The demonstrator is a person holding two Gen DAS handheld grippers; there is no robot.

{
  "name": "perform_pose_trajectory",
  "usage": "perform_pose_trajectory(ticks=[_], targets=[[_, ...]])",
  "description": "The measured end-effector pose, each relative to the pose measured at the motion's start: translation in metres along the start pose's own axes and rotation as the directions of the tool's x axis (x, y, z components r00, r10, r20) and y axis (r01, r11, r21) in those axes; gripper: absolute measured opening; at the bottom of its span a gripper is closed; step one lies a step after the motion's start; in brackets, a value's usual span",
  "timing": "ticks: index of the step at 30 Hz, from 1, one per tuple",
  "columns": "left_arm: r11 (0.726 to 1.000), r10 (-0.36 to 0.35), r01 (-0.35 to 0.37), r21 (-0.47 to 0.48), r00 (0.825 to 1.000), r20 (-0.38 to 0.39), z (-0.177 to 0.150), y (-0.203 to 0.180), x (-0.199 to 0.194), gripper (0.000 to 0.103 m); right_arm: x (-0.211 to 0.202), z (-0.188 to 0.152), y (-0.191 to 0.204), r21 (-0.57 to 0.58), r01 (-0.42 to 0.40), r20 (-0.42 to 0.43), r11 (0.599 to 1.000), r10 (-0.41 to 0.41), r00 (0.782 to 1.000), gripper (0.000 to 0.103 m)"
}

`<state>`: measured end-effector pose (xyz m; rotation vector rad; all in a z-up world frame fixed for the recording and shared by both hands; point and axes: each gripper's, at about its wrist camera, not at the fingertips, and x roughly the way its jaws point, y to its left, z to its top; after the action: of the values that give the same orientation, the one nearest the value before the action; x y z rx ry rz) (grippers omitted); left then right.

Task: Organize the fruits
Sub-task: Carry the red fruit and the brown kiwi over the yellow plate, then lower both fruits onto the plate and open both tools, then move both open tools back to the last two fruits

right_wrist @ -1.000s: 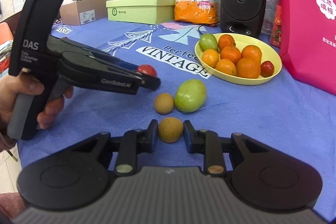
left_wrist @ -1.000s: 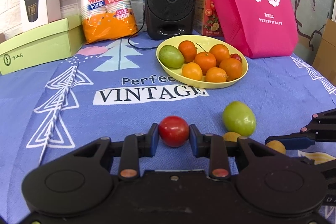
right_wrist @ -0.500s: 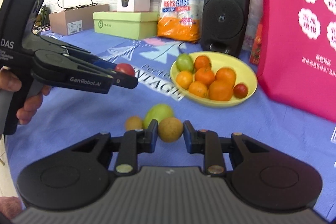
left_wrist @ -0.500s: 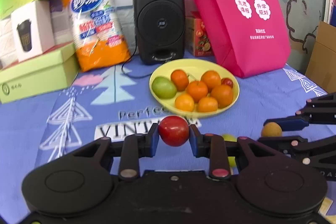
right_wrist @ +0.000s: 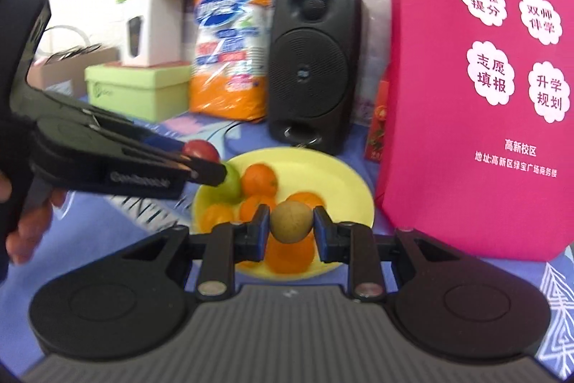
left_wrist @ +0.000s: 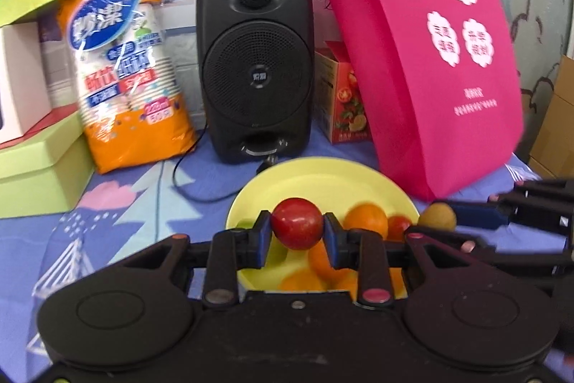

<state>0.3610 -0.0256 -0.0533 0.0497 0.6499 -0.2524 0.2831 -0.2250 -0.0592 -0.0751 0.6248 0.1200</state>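
Both grippers have swung over the plate [right_wrist: 353, 183] now: left gripper [left_wrist: 297, 229] pinching the tomato [left_wrist: 297, 223], right gripper [right_wrist: 290, 222] pinching the brown fruit [right_wrist: 290, 221].

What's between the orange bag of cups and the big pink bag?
The black speaker stands between them, with a small red carton beside it, seen in the left wrist view.

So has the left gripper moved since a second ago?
Yes. The left gripper, shut on the red tomato, has lifted and gone forward: it now hangs over the yellow plate, near the black speaker.
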Motion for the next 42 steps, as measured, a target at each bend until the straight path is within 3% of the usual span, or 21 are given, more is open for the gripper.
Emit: perform_pose_trajectory(ticks=[8, 18, 21, 22, 30, 32, 42], targets=[[0.999, 0.039, -0.039, 0.003, 0.999, -0.032, 0.028, 0.0, 0.062, 0.03, 0.044, 0.014, -0.017, 0.067, 0.031, -0.005, 0.997, -0.03, 1.0, 0.025], [0.997, 0.019, -0.025, -0.073, 0.996, -0.089, 0.026, 0.017, 0.103, 0.03, 0.071, 0.019, -0.025, 0.112, 0.01, -0.022, 0.994, -0.008, 1.0, 0.025], [0.996, 0.042, -0.048, -0.078, 0.996, -0.078, 0.024, 0.019, 0.101, 0.043, 0.073, 0.019, -0.024, 0.11, 0.021, -0.023, 0.994, -0.018, 1.0, 0.029], [0.995, 0.044, -0.05, -0.081, 0.996, -0.071, 0.024, 0.02, 0.099, 0.048, 0.073, 0.019, -0.025, 0.107, 0.024, -0.026, 0.994, -0.022, 0.999, 0.033], [0.998, 0.056, -0.057, -0.028, 0.998, -0.021, 0.018, 0.021, 0.044, 0.048, 0.036, 0.016, -0.026, 0.088, 0.026, 0.007, 0.996, -0.027, 1.0, 0.035], [0.999, 0.054, -0.054, -0.007, 0.998, -0.014, 0.012, 0.02, 0.024, 0.053, 0.023, 0.011, -0.026, 0.089, 0.021, 0.008, 0.996, -0.022, 1.0, 0.036], [0.998, 0.041, -0.042, 0.055, 0.999, 0.01, -0.05, 0.006, -0.067, 0.053, -0.032, -0.031, -0.002, 0.078, -0.054, -0.044, 0.995, 0.058, 0.997, 0.036]])
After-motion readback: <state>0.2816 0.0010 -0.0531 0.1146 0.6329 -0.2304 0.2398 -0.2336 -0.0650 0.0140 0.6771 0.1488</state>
